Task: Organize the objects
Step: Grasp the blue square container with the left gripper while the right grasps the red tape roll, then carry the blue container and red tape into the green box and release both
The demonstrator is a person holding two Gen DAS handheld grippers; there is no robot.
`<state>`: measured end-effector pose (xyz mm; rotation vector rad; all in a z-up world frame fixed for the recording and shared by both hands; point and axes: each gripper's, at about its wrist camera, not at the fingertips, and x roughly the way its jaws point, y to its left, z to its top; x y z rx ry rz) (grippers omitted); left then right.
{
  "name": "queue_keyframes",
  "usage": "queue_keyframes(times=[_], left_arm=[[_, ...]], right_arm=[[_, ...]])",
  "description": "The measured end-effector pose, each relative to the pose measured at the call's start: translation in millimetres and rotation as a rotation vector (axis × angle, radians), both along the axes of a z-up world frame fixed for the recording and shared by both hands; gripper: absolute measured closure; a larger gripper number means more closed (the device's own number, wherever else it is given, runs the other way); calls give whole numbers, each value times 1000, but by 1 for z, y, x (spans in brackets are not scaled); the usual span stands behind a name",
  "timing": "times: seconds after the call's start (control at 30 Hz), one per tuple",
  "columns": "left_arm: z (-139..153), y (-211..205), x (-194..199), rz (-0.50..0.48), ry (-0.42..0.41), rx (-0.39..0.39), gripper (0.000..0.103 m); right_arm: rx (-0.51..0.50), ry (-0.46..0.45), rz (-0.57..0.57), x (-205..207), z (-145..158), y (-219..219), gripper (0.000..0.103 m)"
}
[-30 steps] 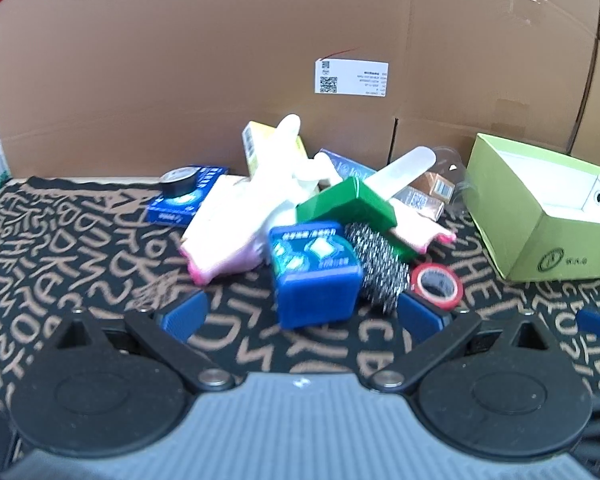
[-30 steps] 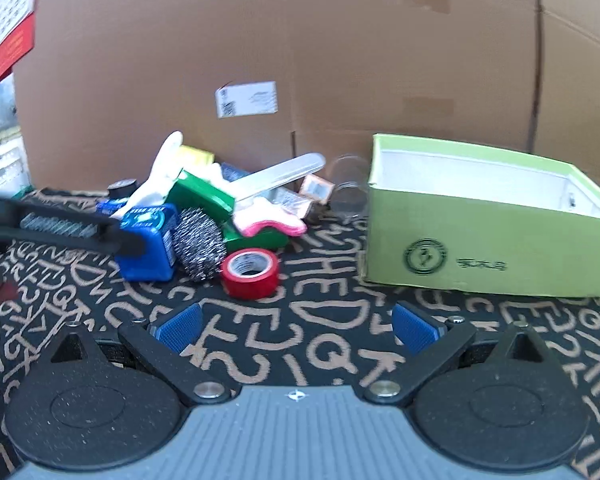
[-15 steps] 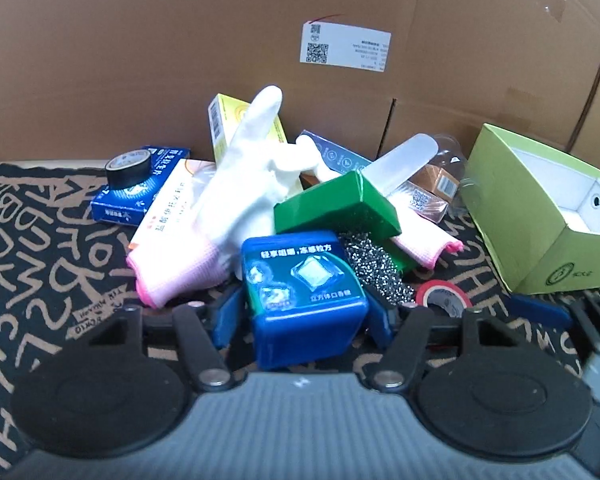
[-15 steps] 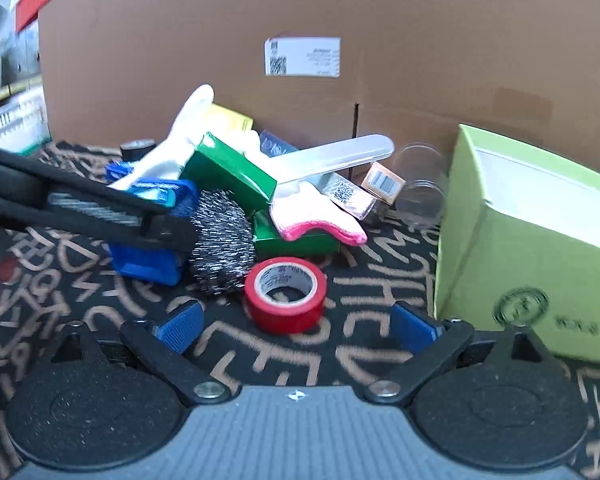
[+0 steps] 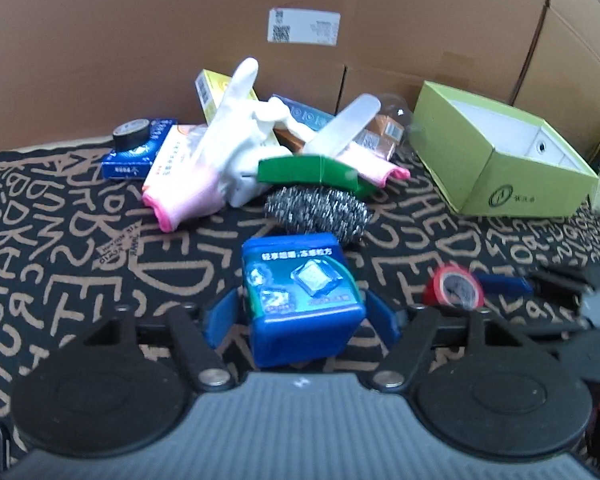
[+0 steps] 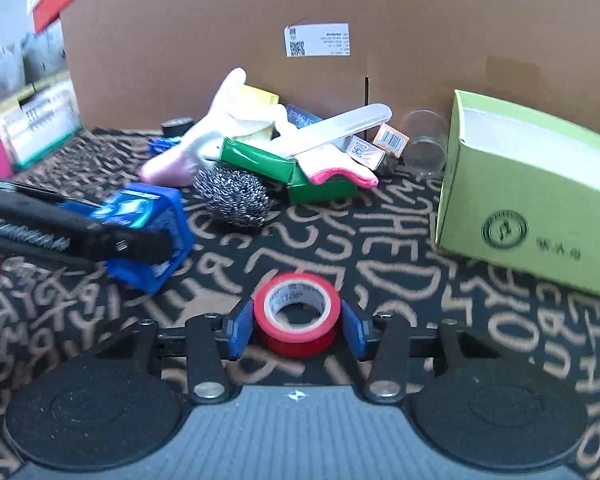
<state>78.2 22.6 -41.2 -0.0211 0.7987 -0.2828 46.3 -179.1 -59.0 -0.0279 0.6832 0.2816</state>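
**Two handheld grippers, each around one item from a pile of household objects**

The left gripper point(image 5: 302, 314) has a blue square tub point(image 5: 300, 296) with a printed lid between its two blue pads. The pads sit against the tub's sides and it appears held, though the jaws are easing open at this moment. The tub is in front of the main pile, apart from it, above a black mat point(image 5: 60, 248) covered in tan letters.

The right gripper point(image 6: 296, 326) is closing on a roll of red tape point(image 6: 296, 312). The roll stands on its edge between the blue pads, which touch or nearly touch its two sides; whether they press on it cannot be told.

Behind both grippers lies the pile: a steel wool scourer point(image 5: 316, 210) at the front, a green box point(image 5: 308, 170) just behind it, a white glove with a pink cuff point(image 5: 216, 156) leaning to the left, a clear flat plastic case point(image 6: 340, 126) resting across the top, and a roll of black tape point(image 5: 131, 132) on a small blue box point(image 5: 138, 154) at far left.

An open light-green cardboard box point(image 6: 532, 196) stands to the right of the pile, well apart from both grippers. A brown cardboard wall point(image 6: 260, 8) closes the back.
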Motion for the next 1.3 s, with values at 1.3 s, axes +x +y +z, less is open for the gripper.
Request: queue_keyframes(times=[1.3], left_arm=[[115, -188, 76, -303, -147, -108, 47]], right_arm=[[-162, -333, -234, 13, 102, -119, 52]])
